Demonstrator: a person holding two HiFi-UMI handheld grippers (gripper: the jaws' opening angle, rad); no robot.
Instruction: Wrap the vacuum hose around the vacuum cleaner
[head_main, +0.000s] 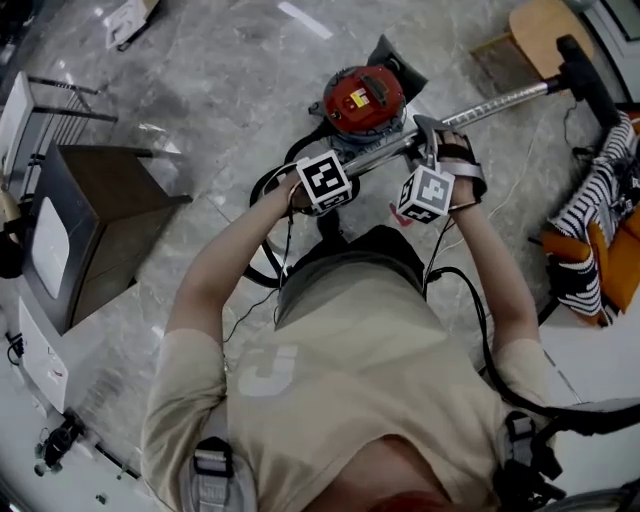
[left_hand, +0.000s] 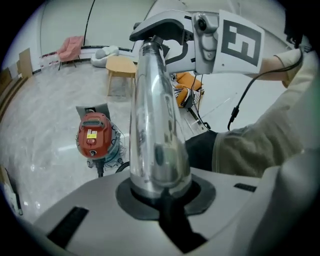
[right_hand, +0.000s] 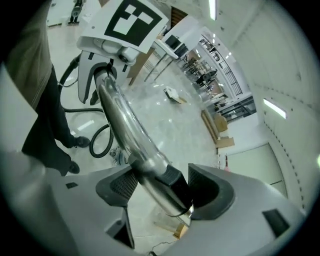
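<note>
Floor (head_main: 200, 100): pale marbled stone; the vacuum cleaner (head_main: 362, 98) stands on it.
Person (head_main: 350, 350): stands just beside the vacuum cleaner in a beige shirt, both arms stretched toward it.
Side table (head_main: 110, 200): dark and box-shaped, well apart from the vacuum cleaner, out to the left in the head view.
Metal tube (head_main: 500, 100): a shiny wand held up off the floor. It passes close over the near side of the vacuum cleaner and runs away from it to a black floor head (head_main: 590, 75).
Hose (head_main: 258, 272): black, lying in loose loops on the floor on the person's side of the vacuum cleaner, not wound round it.
Vacuum cleaner: a round red canister on a grey base, upright.
Stool (head_main: 540, 30): light wood, beyond the vacuum cleaner, near the floor head.
Striped cloth (head_main: 600, 190): black and white, heaped on something orange, well apart from the vacuum cleaner, on the floor-head side.
Left tongs (left_hand: 160, 192): closed round the metal tube, which rises straight out of their notch; nearer the vacuum cleaner than the other pair.
Right tongs (right_hand: 160, 187): standing apart, with the tube and its black collar lying loose between the pads; further along the tube from the vacuum cleaner.
</note>
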